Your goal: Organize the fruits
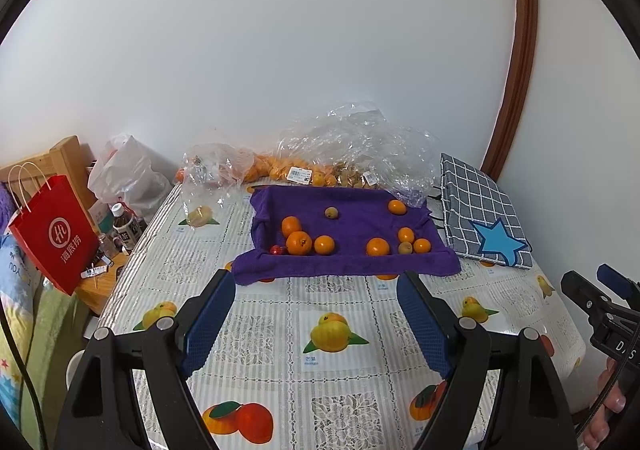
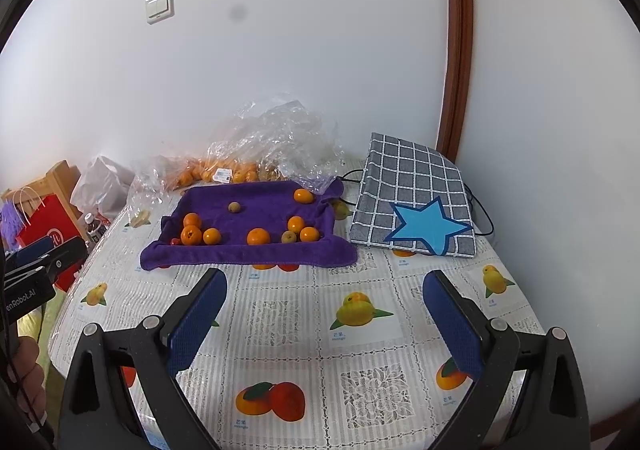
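**Fruit scattered on purple towel as both grippers wait, fingers spread**

Left wrist view: the left gripper [image 1: 316,314] hovers over the fruit-print tablecloth [image 1: 340,390], fingers wide apart and holding nothing. Beyond its fingertips, on the far side, a purple towel [image 1: 360,262] with raised edges, seemingly to stop rolling, carries oranges [image 1: 299,242] in loose left and right clusters, two smaller brownish fruits [image 1: 331,213] and a red one [image 1: 275,249]. Clear bags [image 1: 352,138] of more fruit lie behind.

Right wrist view: the right gripper [image 2: 324,314] is likewise spread and empty, short of the towel [image 2: 224,254]; oranges [image 2: 258,237] lie ahead, none between the fingers. A checked pouch [image 2: 412,178] rests far right.
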